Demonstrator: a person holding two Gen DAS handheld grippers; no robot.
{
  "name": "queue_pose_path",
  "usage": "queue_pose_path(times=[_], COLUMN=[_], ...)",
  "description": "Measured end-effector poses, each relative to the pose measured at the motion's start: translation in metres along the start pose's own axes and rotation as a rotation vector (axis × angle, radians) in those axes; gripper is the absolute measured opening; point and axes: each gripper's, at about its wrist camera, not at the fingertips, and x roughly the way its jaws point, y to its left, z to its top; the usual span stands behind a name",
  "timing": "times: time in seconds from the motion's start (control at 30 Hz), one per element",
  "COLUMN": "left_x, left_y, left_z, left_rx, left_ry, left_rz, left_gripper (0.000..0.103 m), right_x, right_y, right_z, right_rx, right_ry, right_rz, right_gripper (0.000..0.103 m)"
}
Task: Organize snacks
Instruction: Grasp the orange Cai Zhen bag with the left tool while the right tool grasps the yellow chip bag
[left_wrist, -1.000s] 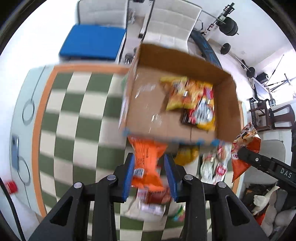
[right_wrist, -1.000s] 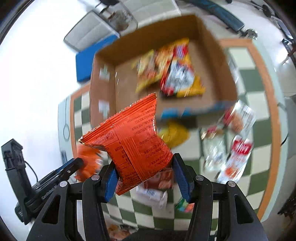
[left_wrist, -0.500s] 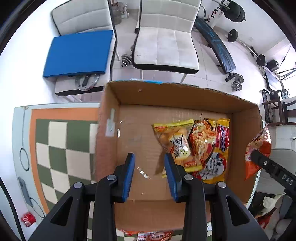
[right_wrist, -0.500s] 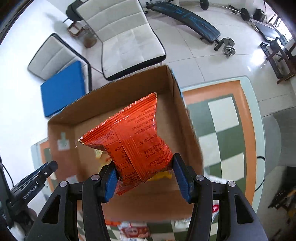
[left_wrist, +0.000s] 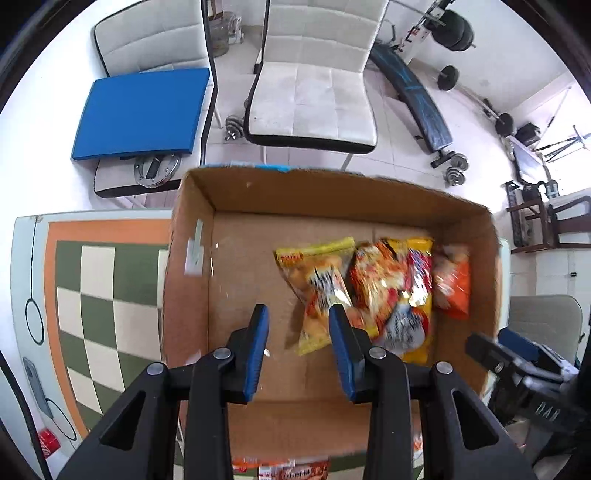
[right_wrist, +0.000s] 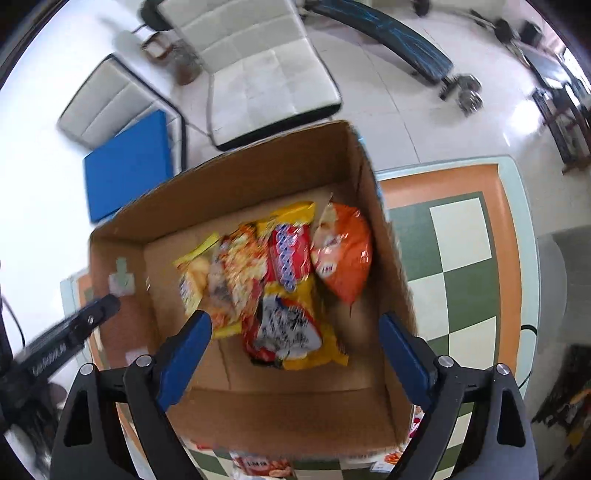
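Observation:
An open cardboard box (left_wrist: 192, 295) (right_wrist: 391, 295) stands on the checkered table. Several snack bags lie on its floor: a yellow bag (left_wrist: 317, 280) (right_wrist: 194, 277), red and yellow packets (left_wrist: 402, 295) (right_wrist: 288, 295), and an orange bag (left_wrist: 452, 284) (right_wrist: 345, 254) against the right wall. My left gripper (left_wrist: 298, 325) hovers over the box, jaws partly apart with nothing between them. My right gripper (right_wrist: 295, 332) is wide open and empty above the box, the orange bag lying ahead of it.
More snack packets (left_wrist: 284, 469) (right_wrist: 262, 467) lie on the green-and-white checkered table (left_wrist: 99, 295) (right_wrist: 461, 258) in front of the box. White chairs (left_wrist: 314, 96), a blue cushion (left_wrist: 140, 110) and a weight bench (left_wrist: 417, 107) stand beyond the table.
My right gripper opened and the orange bag it held now lies in the box at the right. My left gripper let go of its orange packet earlier and moved over the box.

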Motion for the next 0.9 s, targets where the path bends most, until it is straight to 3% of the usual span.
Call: queue_pose_path(times=[0.07,0.23,0.3,0.4,0.53,0.7,0.9], left_x=[-0.014,-0.037,-0.038,-0.027,0.011,0.057,0.093], left_y=[0.002,0.014,0.018,0.025,0.038,0.046,0.043], left_z=[-0.022,-0.096,-0.127,-0.158,-0.176,-0.180,-0.175], left_rx=[-0.001,-0.027,-0.026,-0.040,-0.076,-0.084,-0.058], left_ry=[-0.020,-0.038,-0.045,-0.040,0.035,0.100,0.155], left_rz=[-0.013,-0.056,-0.036,0.018,0.010,0.043,0.052], left_gripper=[0.031,0.042,0.050,0.051,0.051,0.051,0.051], right_x=[-0.009,-0.021,-0.020,-0.006,0.043,0.097,0.130], right_y=[0.004,-0.004,-0.012,-0.023,-0.037,-0.051,-0.061], right_z=[-0.023,-0.093,-0.128,-0.165,-0.192,-0.201,-0.208], right_rx=[-0.038,-0.015,0.023,0.095,0.227,0.373,0.514], right_ry=[-0.008,0.020,0.029,0.052,0.123,0.112,0.117], right_rz=[0.022,0.183,0.237,0.284,0.345,0.391,0.478], right_gripper=[0.094,0.094,0.094,0.094,0.094,0.094,0.094])
